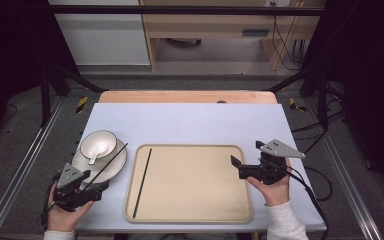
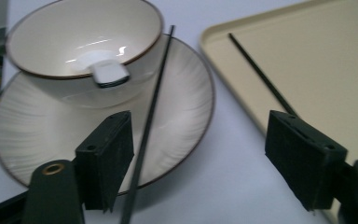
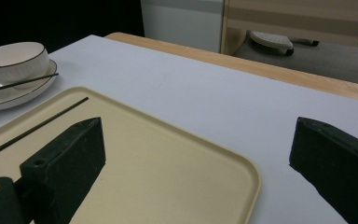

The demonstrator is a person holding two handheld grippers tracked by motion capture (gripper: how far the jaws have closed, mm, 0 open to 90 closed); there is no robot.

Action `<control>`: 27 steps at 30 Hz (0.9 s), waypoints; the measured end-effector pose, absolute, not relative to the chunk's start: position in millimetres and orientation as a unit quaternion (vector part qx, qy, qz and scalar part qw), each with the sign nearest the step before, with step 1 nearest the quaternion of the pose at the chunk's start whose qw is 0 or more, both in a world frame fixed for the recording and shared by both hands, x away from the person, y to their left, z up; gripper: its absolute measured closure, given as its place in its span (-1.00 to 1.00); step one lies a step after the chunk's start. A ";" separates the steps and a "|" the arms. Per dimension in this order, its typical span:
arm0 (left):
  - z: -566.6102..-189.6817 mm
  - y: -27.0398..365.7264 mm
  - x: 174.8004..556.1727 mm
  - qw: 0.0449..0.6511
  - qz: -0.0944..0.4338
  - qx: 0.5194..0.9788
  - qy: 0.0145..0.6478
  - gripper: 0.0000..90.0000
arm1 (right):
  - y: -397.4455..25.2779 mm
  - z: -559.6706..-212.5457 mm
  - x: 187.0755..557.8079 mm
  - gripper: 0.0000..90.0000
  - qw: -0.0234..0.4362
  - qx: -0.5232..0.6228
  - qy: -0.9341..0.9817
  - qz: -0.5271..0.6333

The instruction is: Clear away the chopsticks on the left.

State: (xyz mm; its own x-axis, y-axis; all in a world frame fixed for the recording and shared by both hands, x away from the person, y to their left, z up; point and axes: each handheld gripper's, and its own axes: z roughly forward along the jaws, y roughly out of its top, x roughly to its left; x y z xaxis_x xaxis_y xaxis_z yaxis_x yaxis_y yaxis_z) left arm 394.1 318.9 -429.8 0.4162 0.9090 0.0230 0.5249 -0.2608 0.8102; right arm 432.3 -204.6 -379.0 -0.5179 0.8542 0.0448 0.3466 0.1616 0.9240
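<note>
A white bowl [image 1: 98,143] with a white spoon [image 1: 94,156] in it stands on a cream plate [image 1: 119,164] at the table's left. One black chopstick [image 1: 111,161] rests slanted across the plate's rim. A second chopstick [image 1: 142,182] lies along the left side of the beige tray [image 1: 195,146]. My left gripper [image 1: 96,181] is open at the plate's near edge. In the left gripper view, the chopstick [image 2: 151,121] runs just inside the left jaw of this gripper [image 2: 204,161]. My right gripper [image 1: 246,153] hangs open over the tray's right edge, holding nothing [image 3: 200,170].
A white mat [image 1: 190,122] covers the table, with a wooden strip [image 1: 187,96] along its far side. The middle and right of the tray [image 3: 168,163] are bare. Dark frame posts stand at both far corners.
</note>
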 end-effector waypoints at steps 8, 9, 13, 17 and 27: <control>-441.4 334.2 411.7 0.345 0.265 0.749 0.499 -0.16 | -202.3 -382.2 434.6 -0.91 0.253 0.418 0.723 0.488; -443.0 334.4 414.3 0.343 0.264 0.751 0.499 -0.13 | -201.9 -382.6 434.7 -0.91 0.254 0.418 0.724 0.487; -446.6 334.6 421.4 0.338 0.264 0.756 0.494 0.04 | -201.3 -382.9 435.0 -0.91 0.254 0.420 0.724 0.485; -451.5 334.7 427.9 0.329 0.256 0.762 0.495 0.17 | -202.3 -382.6 434.9 -0.91 0.257 0.419 0.724 0.484; -456.8 332.7 434.6 0.317 0.250 0.774 0.488 0.55 | -201.5 -383.4 435.3 -0.92 0.257 0.419 0.725 0.482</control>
